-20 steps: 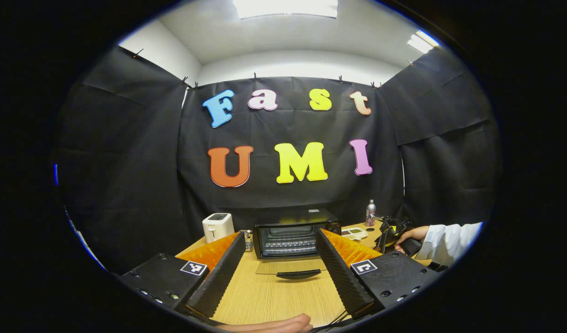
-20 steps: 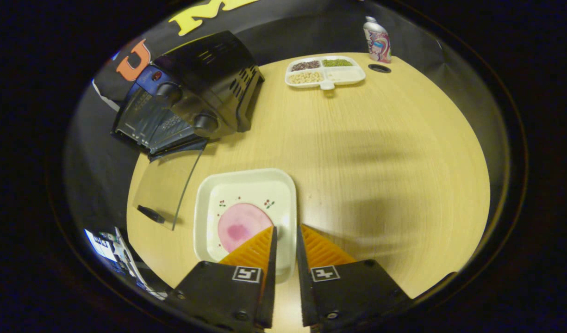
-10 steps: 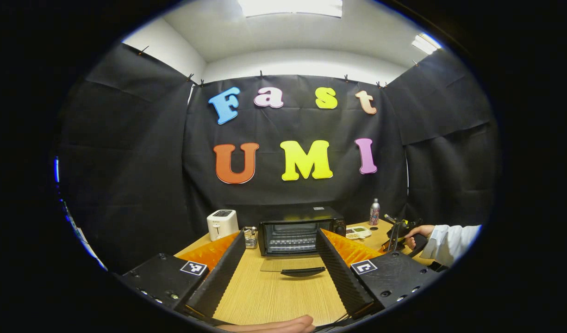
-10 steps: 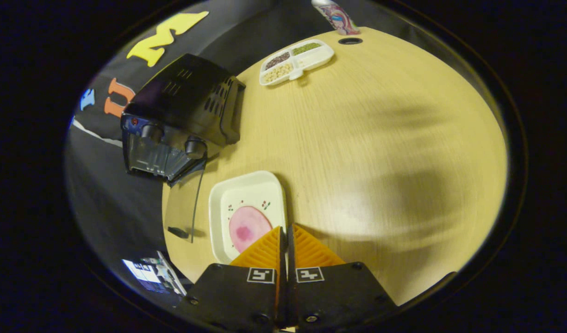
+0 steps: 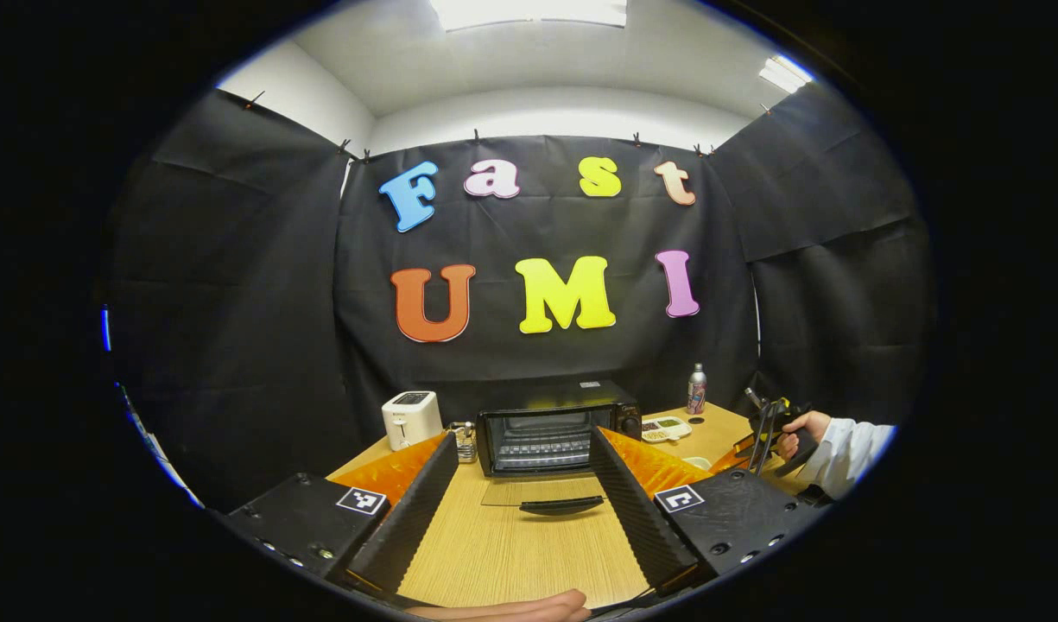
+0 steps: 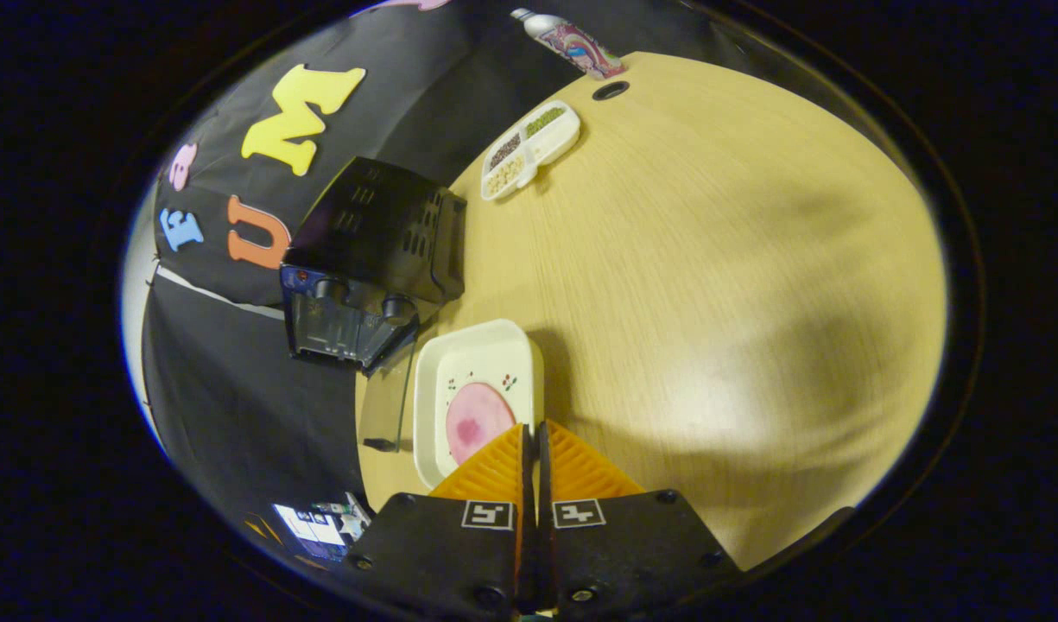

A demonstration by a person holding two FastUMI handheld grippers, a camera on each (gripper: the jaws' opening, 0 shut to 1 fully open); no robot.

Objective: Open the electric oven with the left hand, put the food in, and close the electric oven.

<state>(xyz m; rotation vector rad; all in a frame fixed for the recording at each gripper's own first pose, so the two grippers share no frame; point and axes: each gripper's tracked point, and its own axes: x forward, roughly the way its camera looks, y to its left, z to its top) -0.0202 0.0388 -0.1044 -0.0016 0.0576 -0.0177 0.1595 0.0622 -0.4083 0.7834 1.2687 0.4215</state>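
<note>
The black electric oven (image 5: 546, 425) stands at the back of the wooden table, its glass door (image 5: 537, 494) folded down flat toward me. My left gripper (image 5: 522, 442) hangs open in front of it, holding nothing. In the right gripper view the oven (image 6: 373, 250) lies up and to the left, its door (image 6: 389, 397) down. A white square plate (image 6: 477, 363) carries a pink slice of food (image 6: 477, 419). My right gripper (image 6: 533, 428) is shut on the plate's near rim and holds it above the table. A hand in a white sleeve holds the right gripper (image 5: 770, 432).
A white toaster (image 5: 410, 418) and a small rack (image 5: 465, 439) stand left of the oven. A divided tray of beans (image 6: 529, 149) and a bottle (image 6: 572, 41) sit at the table's far side. Bare wood (image 6: 710, 285) spreads right of the plate.
My right gripper closed on the plate's rim and rose with it, so the table and oven look farther away. The left gripper barely moved.
</note>
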